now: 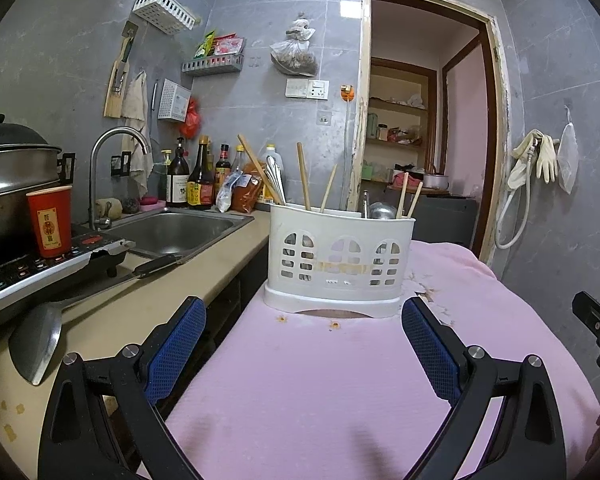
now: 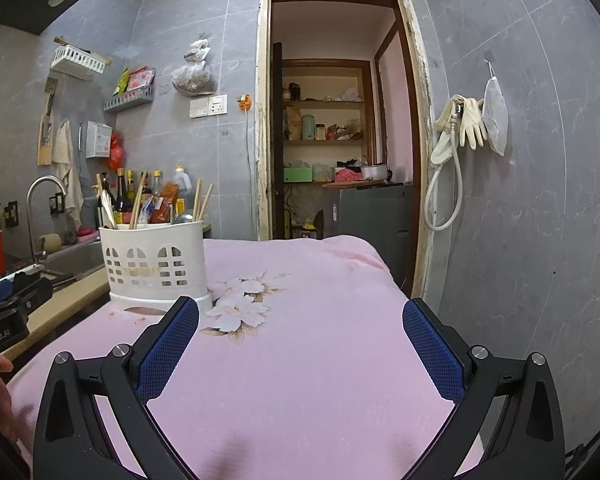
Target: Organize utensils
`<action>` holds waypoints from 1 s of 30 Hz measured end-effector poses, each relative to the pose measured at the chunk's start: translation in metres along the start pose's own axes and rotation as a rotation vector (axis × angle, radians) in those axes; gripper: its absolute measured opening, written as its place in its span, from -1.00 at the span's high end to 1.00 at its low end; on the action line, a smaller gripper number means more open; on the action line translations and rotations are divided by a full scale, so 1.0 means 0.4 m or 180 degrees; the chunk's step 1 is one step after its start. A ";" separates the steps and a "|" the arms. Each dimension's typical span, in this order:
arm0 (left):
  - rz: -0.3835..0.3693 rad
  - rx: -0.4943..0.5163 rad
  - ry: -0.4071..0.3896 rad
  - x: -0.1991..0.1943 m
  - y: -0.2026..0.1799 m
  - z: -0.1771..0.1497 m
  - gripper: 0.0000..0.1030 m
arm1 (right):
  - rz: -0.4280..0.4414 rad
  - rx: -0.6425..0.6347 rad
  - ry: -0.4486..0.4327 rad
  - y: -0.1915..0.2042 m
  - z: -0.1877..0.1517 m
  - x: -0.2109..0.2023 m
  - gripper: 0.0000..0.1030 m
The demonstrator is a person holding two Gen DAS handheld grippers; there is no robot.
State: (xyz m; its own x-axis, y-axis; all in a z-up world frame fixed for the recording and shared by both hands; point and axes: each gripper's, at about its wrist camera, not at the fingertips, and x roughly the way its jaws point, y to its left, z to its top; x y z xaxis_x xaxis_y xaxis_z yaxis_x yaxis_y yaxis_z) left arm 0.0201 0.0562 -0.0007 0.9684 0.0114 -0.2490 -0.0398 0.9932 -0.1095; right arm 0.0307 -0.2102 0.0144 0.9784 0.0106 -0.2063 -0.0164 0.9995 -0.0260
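Both grippers, left [image 1: 303, 320] and right [image 2: 301, 320], hover spread wide and empty over the pink cloth [image 2: 300, 360]. The white caddy [image 1: 340, 264] stands upright on it, holding chopsticks [image 1: 303, 182] and a ladle [image 1: 382, 211].

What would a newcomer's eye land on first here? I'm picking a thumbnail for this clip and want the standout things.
First, the white utensil caddy standing on the pink cloth, bristling with wooden chopsticks and metal utensils, directly ahead of the open left gripper. Next, the red cup on the cooktop at far left beside the sink. The right gripper, also open, hovers over the cloth's flower print.
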 end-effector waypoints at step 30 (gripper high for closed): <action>-0.0029 0.0043 0.0000 -0.004 -0.006 0.000 -0.87 | 0.0003 0.0012 0.0005 0.000 0.001 -0.003 -1.00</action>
State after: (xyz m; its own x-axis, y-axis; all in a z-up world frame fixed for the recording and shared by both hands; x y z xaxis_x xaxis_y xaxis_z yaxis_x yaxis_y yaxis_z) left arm 0.0187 0.0537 0.0000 0.9687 0.0025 -0.2481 -0.0278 0.9947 -0.0987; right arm 0.0295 -0.2101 0.0151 0.9781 0.0117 -0.2080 -0.0167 0.9996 -0.0221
